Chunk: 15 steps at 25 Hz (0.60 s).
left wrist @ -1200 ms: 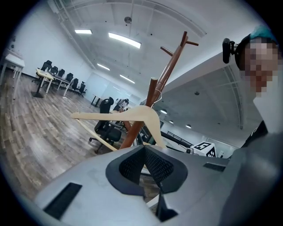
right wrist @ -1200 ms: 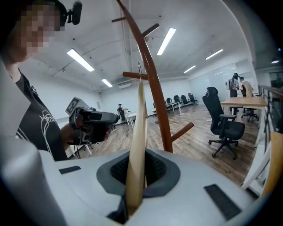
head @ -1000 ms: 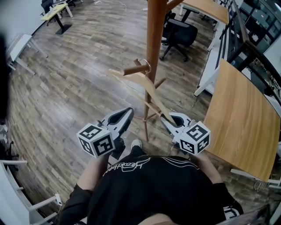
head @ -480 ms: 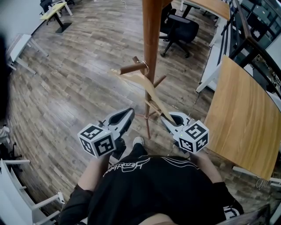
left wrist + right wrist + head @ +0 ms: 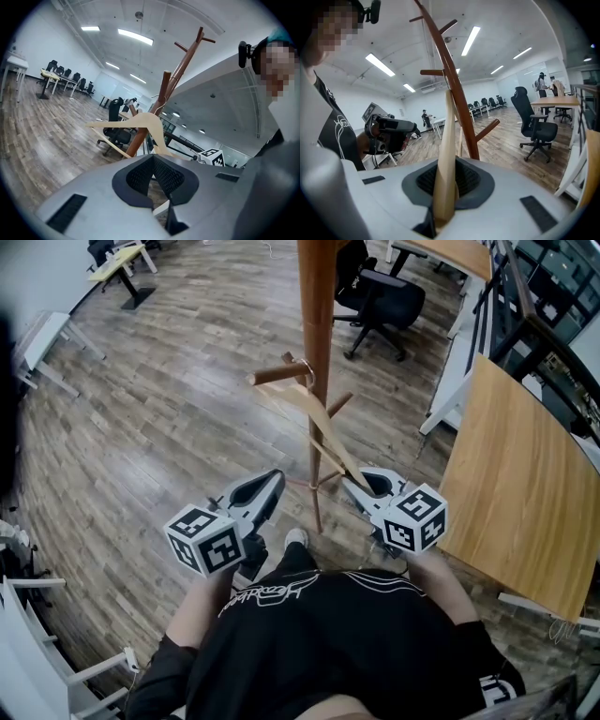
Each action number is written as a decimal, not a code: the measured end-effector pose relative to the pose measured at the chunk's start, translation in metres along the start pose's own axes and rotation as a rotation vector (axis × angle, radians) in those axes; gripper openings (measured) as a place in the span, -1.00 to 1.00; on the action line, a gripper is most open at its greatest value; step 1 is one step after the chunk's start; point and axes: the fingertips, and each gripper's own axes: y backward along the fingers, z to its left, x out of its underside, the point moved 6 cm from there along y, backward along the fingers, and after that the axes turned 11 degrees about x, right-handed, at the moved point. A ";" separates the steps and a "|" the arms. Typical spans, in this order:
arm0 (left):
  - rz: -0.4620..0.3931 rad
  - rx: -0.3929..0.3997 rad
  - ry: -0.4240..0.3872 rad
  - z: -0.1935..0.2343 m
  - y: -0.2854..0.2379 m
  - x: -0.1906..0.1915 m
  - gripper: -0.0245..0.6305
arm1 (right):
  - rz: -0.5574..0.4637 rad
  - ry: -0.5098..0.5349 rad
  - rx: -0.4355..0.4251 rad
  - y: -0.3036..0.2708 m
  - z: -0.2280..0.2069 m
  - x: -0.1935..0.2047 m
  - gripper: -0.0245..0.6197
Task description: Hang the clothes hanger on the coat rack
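We judge the clothes hanger [image 5: 317, 421] light and stiff, so our right gripper [image 5: 356, 486], clenched on its near arm end, steers it, while our left gripper [image 5: 277, 479] sits closed and empty.

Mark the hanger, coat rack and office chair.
hanger [image 5: 446, 154], right gripper view, gripped arm
coat rack [image 5: 317, 296], head view, pole
office chair [image 5: 386, 298], head view, black seat
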 end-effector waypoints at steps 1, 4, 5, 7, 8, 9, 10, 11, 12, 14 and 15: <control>-0.002 0.000 -0.001 -0.002 0.001 0.001 -0.90 | -0.002 0.002 0.002 0.001 0.000 0.000 -0.77; -0.008 0.002 -0.007 -0.009 0.000 0.005 -0.90 | -0.010 0.010 0.005 0.008 0.001 0.002 -0.38; -0.010 0.004 -0.008 -0.011 -0.001 0.007 -0.90 | -0.017 0.007 0.011 0.011 0.000 0.002 -0.29; -0.015 0.011 -0.012 -0.018 -0.002 0.009 -0.90 | -0.044 -0.007 0.041 0.023 -0.003 0.001 -0.22; -0.017 0.015 -0.015 -0.022 -0.003 0.010 -0.90 | -0.064 -0.016 0.058 0.031 -0.005 -0.001 -0.21; -0.019 0.020 -0.020 -0.027 -0.004 0.012 -0.90 | -0.086 -0.025 0.073 0.040 -0.006 -0.003 -0.20; -0.022 0.026 -0.026 -0.034 -0.005 0.013 -0.90 | -0.109 -0.031 0.082 0.051 -0.007 -0.005 -0.20; -0.026 0.032 -0.033 -0.041 -0.006 0.015 -0.90 | -0.133 -0.035 0.084 0.062 -0.007 -0.007 -0.20; -0.033 0.038 -0.040 -0.049 -0.007 0.016 -0.90 | -0.154 -0.037 0.080 0.074 -0.007 -0.009 -0.20; -0.047 0.047 -0.055 -0.066 -0.008 0.019 -0.90 | -0.188 -0.033 0.063 0.097 -0.001 -0.012 -0.20; -0.054 0.050 -0.061 -0.074 -0.006 0.022 -0.90 | -0.201 -0.027 0.056 0.107 0.003 -0.012 -0.20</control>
